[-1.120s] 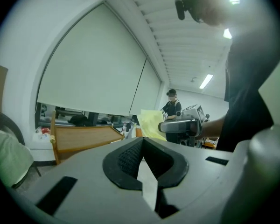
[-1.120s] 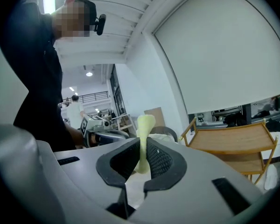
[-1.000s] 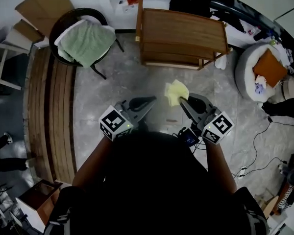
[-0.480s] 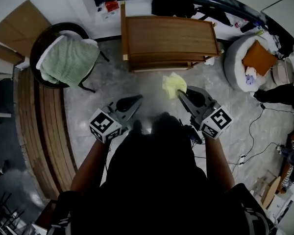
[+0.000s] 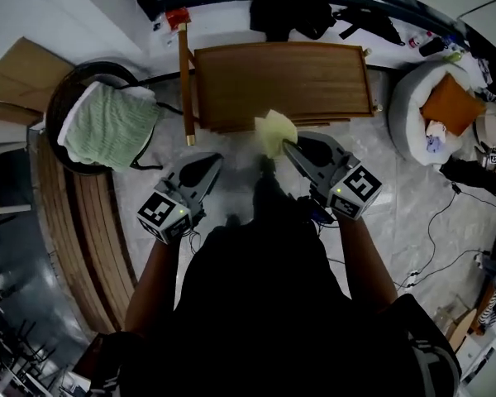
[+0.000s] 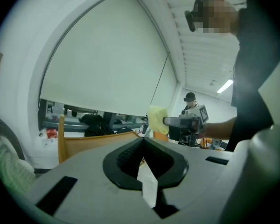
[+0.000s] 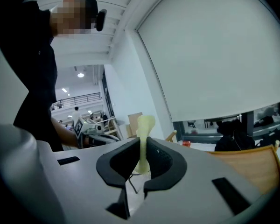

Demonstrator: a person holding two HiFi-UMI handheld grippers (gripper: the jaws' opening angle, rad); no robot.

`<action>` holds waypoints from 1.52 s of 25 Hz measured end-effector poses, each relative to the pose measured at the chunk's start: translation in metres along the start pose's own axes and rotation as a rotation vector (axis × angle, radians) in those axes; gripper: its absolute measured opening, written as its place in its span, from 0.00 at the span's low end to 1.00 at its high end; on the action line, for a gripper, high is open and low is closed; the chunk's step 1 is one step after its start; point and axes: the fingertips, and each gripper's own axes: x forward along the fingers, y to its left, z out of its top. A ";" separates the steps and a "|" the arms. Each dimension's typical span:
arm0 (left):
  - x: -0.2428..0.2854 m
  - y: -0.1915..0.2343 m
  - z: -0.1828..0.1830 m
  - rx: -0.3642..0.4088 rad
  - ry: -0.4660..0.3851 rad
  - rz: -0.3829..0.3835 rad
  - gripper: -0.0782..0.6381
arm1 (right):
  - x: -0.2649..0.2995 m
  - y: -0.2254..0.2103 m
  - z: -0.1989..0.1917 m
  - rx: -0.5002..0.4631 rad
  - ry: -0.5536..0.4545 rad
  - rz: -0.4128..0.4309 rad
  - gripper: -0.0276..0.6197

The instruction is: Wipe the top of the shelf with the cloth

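The shelf [image 5: 289, 77] had drawn closer than a second before.
At its front edge the right gripper [image 5: 288, 145] kept its fingers clenched on the yellow cloth [image 5: 273, 132]; the left gripper [image 5: 213, 160] had its fingers closed, empty.

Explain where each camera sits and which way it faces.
Head view: on the person's head, looking steeply down at the wooden shelf; shows both forearms, the left gripper and the right gripper clamping the yellow cloth.
Left gripper view: on the left gripper, facing along its shut, empty jaws toward the shelf and right gripper; person's torso at right.
Right gripper view: on the right gripper, facing along jaws pinching the cloth; left gripper beyond.
All three share shelf and cloth.
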 end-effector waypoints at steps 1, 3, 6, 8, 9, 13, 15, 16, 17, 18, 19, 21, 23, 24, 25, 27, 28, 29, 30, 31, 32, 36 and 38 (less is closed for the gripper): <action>0.011 0.007 0.010 -0.002 0.000 0.017 0.12 | 0.004 -0.015 0.009 -0.002 0.005 0.020 0.11; 0.033 0.023 0.031 -0.001 0.001 0.048 0.12 | 0.015 -0.043 0.027 -0.015 0.015 0.060 0.11; 0.060 0.043 0.052 -0.007 -0.002 0.090 0.12 | 0.031 -0.081 0.042 -0.041 0.013 0.118 0.11; 0.073 0.055 0.064 -0.024 -0.006 0.118 0.12 | 0.043 -0.103 0.046 -0.041 0.008 0.138 0.11; 0.078 0.061 0.070 -0.034 -0.014 0.131 0.12 | 0.049 -0.113 0.048 -0.035 0.008 0.146 0.11; 0.084 0.082 0.084 -0.066 -0.037 0.159 0.12 | 0.073 -0.131 0.046 -0.011 0.030 0.182 0.11; 0.083 0.098 0.090 -0.072 -0.048 0.165 0.12 | 0.089 -0.136 0.046 -0.003 0.041 0.194 0.11; 0.083 0.108 0.093 -0.074 -0.057 0.167 0.12 | 0.097 -0.140 0.046 -0.002 0.048 0.196 0.11; 0.082 0.119 0.097 -0.074 -0.068 0.169 0.12 | 0.106 -0.144 0.048 -0.003 0.057 0.196 0.11; 0.081 0.131 0.101 -0.074 -0.078 0.169 0.12 | 0.116 -0.149 0.049 -0.006 0.067 0.192 0.11; 0.081 0.143 0.105 -0.074 -0.086 0.169 0.12 | 0.125 -0.153 0.051 -0.007 0.075 0.187 0.11; 0.079 0.162 0.115 -0.077 -0.094 0.163 0.12 | 0.140 -0.158 0.054 0.001 0.088 0.175 0.11; 0.079 0.177 0.123 -0.081 -0.099 0.161 0.12 | 0.153 -0.162 0.055 0.013 0.106 0.159 0.11; 0.080 0.185 0.127 -0.085 -0.107 0.161 0.12 | 0.161 -0.163 0.055 0.013 0.120 0.155 0.11; 0.080 0.193 0.129 -0.092 -0.112 0.160 0.12 | 0.171 -0.163 0.055 0.012 0.136 0.158 0.11; 0.082 0.206 0.126 -0.116 -0.093 0.149 0.12 | 0.192 -0.160 0.053 0.025 0.164 0.182 0.11; 0.082 0.210 0.121 -0.130 -0.076 0.141 0.12 | 0.201 -0.158 0.052 0.035 0.173 0.190 0.11; 0.083 0.213 0.116 -0.146 -0.063 0.136 0.12 | 0.208 -0.158 0.050 0.043 0.182 0.189 0.11; 0.085 0.214 0.111 -0.165 -0.055 0.133 0.12 | 0.213 -0.159 0.048 0.052 0.191 0.181 0.11; 0.086 0.214 0.106 -0.187 -0.052 0.133 0.12 | 0.217 -0.161 0.044 0.065 0.201 0.168 0.11; 0.088 0.216 0.102 -0.211 -0.049 0.135 0.12 | 0.221 -0.164 0.039 0.079 0.210 0.154 0.11; 0.100 0.226 0.076 -0.304 0.003 0.218 0.12 | 0.233 -0.178 0.015 0.130 0.240 0.116 0.11; 0.107 0.235 0.061 -0.359 0.047 0.290 0.12 | 0.241 -0.185 0.000 0.177 0.254 0.106 0.11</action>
